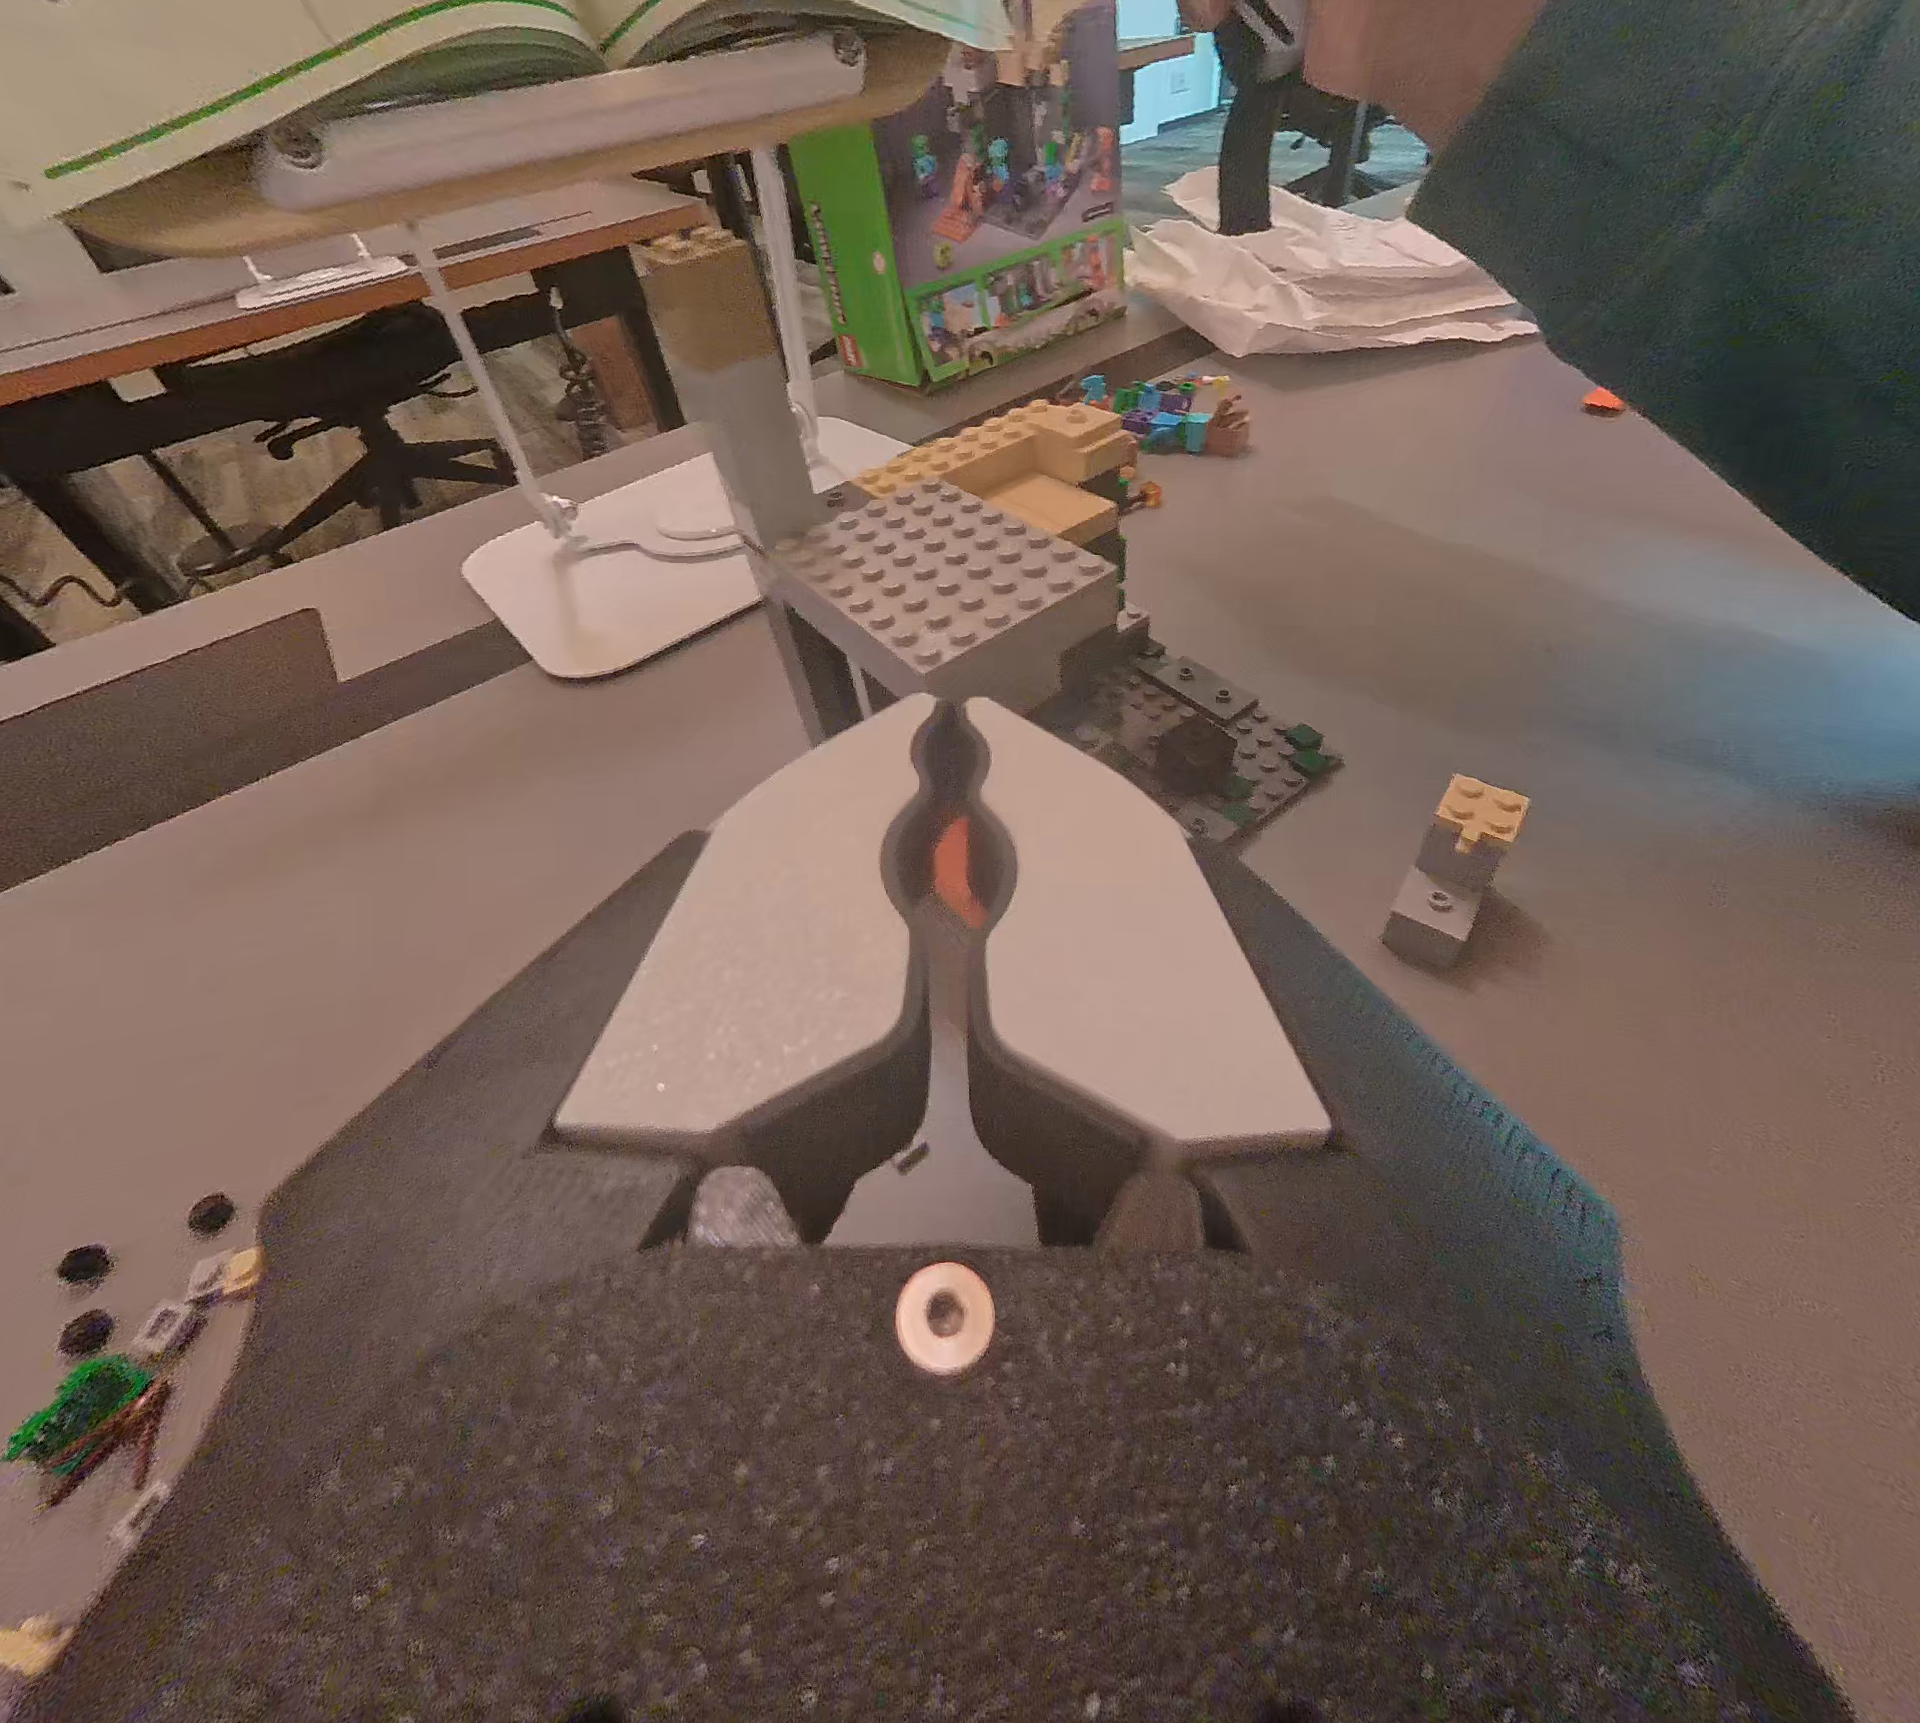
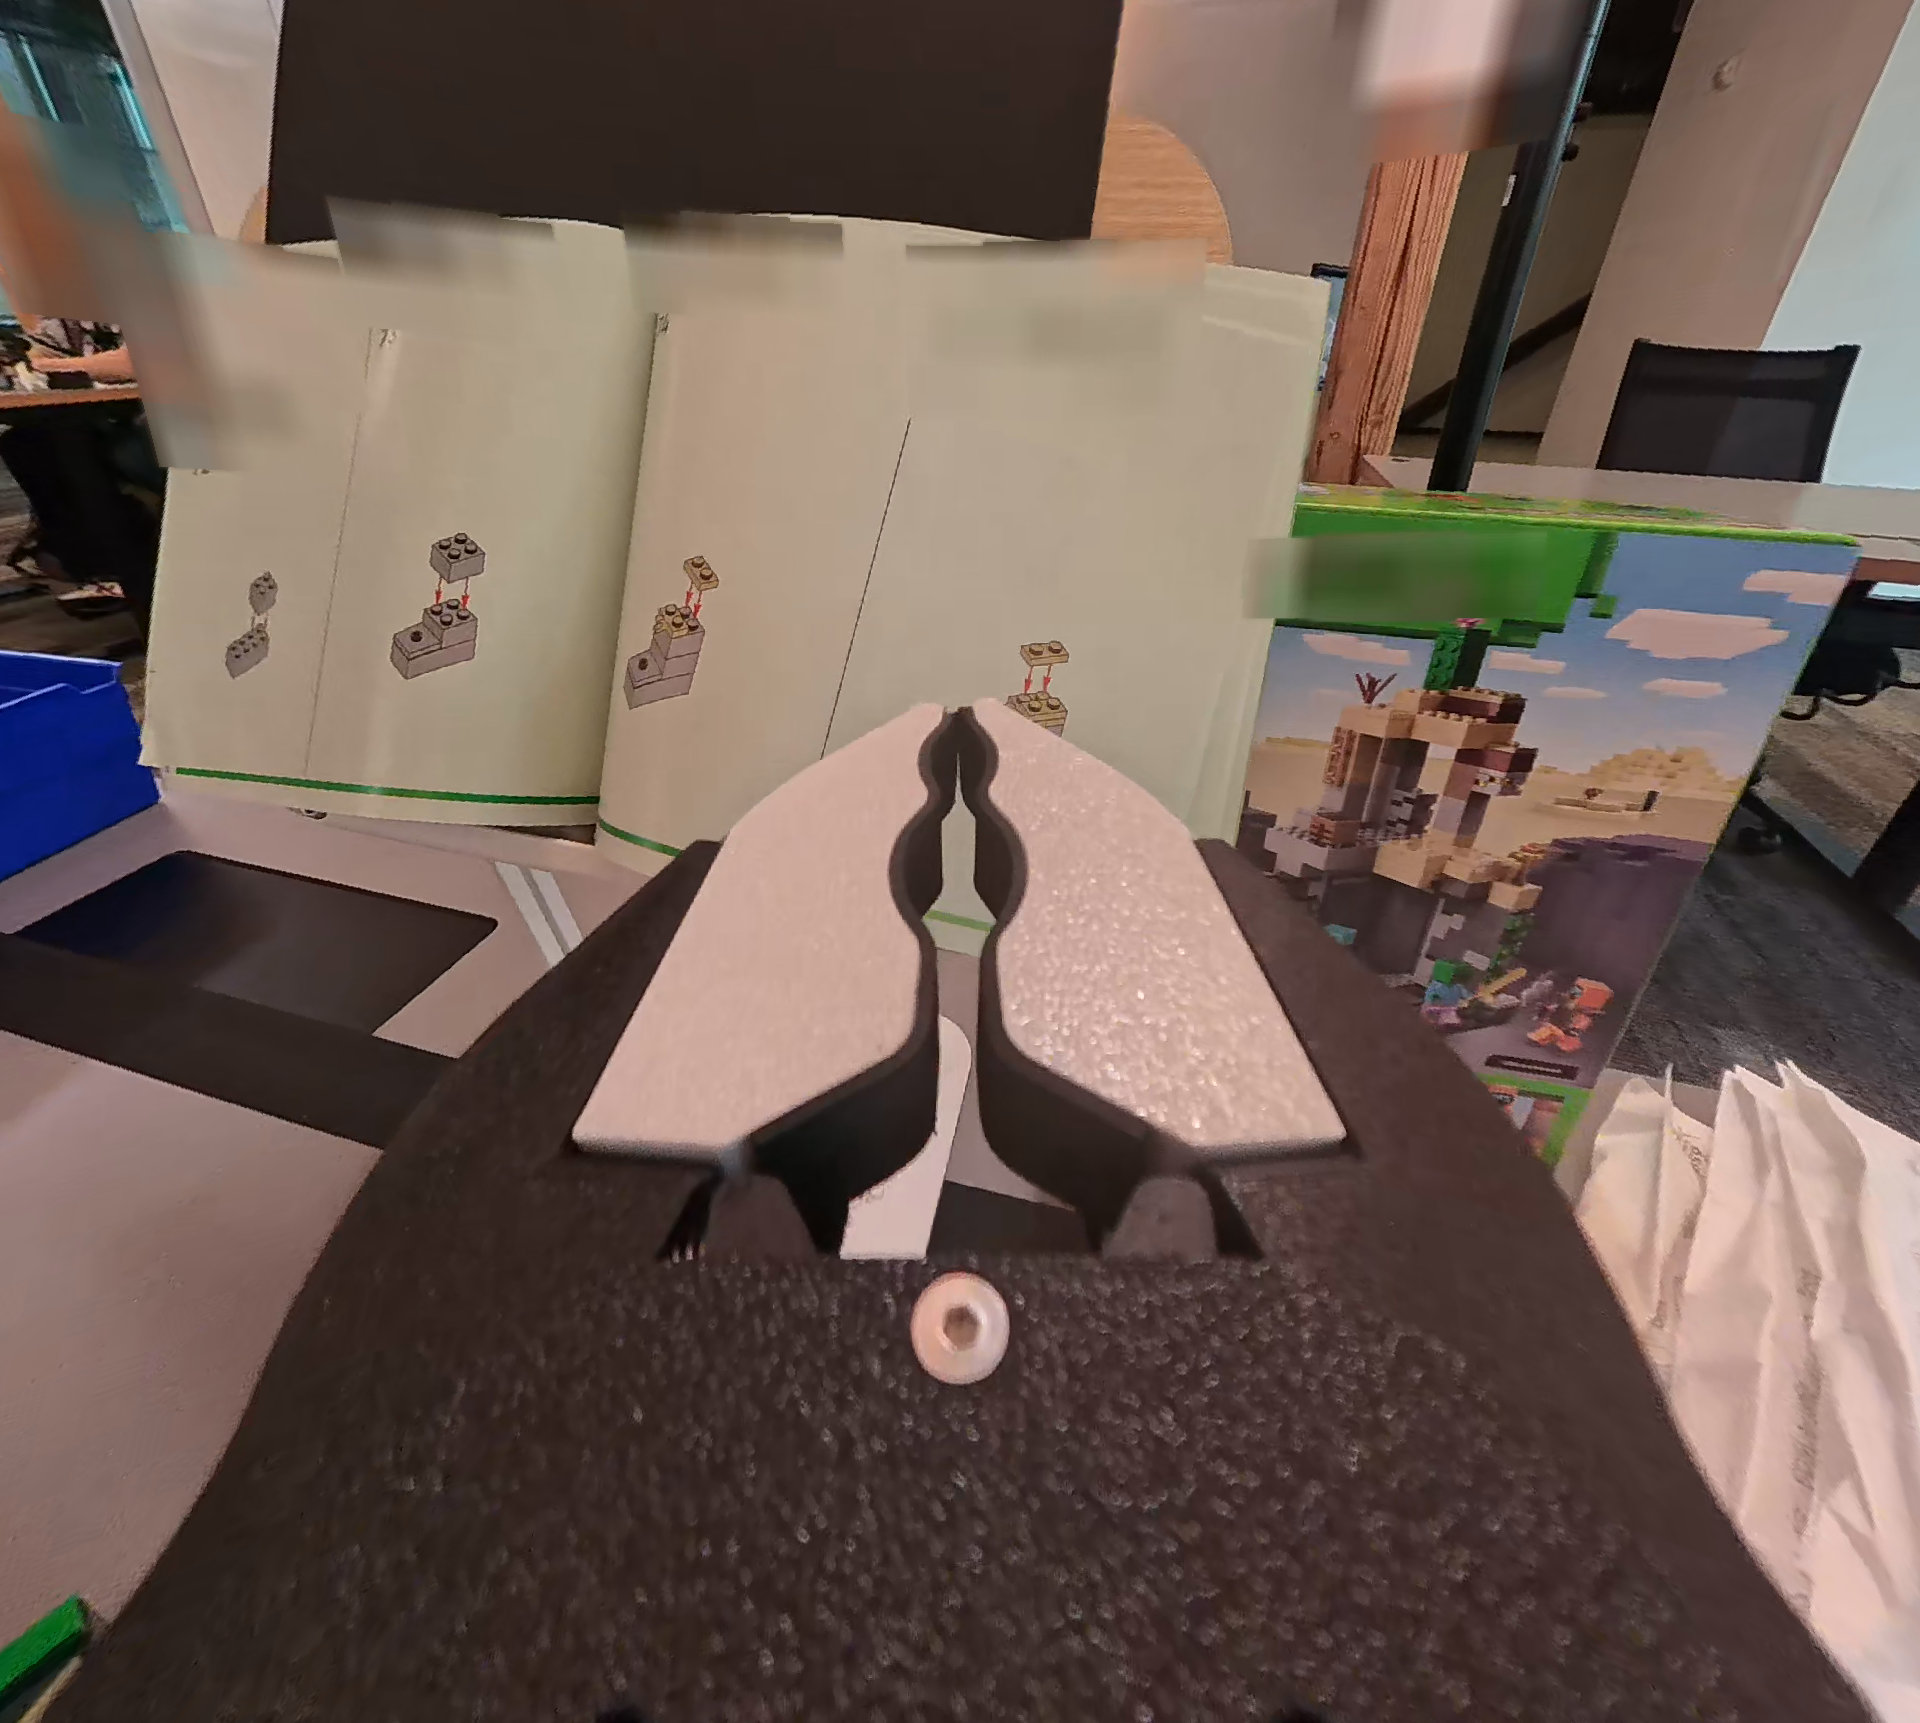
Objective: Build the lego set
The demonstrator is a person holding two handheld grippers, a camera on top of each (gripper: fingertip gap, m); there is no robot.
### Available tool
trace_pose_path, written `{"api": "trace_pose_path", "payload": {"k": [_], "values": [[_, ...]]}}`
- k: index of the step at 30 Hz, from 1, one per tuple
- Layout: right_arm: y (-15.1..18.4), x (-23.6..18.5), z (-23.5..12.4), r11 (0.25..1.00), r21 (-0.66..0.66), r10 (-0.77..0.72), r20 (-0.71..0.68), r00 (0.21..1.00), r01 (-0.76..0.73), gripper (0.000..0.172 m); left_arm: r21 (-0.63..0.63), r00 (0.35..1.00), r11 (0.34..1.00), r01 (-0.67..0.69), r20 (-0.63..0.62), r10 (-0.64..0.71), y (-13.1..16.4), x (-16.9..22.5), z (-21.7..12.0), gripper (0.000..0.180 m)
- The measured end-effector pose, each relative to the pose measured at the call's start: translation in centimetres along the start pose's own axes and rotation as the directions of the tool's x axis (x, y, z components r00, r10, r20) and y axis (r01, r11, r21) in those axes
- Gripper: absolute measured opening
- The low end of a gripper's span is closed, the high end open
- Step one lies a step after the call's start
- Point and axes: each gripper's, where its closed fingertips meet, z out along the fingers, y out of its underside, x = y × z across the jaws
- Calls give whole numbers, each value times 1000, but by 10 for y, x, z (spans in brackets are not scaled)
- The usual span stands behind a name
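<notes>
Left tongs (image 1: 948, 712) are clenched at centre frame, near the grey plate (image 1: 935, 572); an orange bit (image 1: 961, 873) shows in their hollow, grip unclear. Right tongs (image 2: 956, 717) are clenched on nothing, facing the booklet (image 2: 727, 530).

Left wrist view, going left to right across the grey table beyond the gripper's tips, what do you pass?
White stand base → grey studded plate of the brick build → small grey-and-tan brick stack standing alone → green sleeve of the person's arm above the table.
</notes>
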Motion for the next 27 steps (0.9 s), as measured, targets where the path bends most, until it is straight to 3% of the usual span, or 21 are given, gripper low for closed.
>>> {"api": "trace_pose_path", "payload": {"k": [7,15,27], "values": [[-7,-7,13,1000,4,-18,1,1000,18,0,7,999,1000,31,34,-31,0,-9,-2,0],[-39,-2,40,997,29,-65,-18,998,66,0,15,997,998,63,51,-64,0,-18,-4,0],[-50,11,57,997,20,-80,-41,996,81,3,-9,997,997,72,-8,-72,5,-8,0,0]]}}
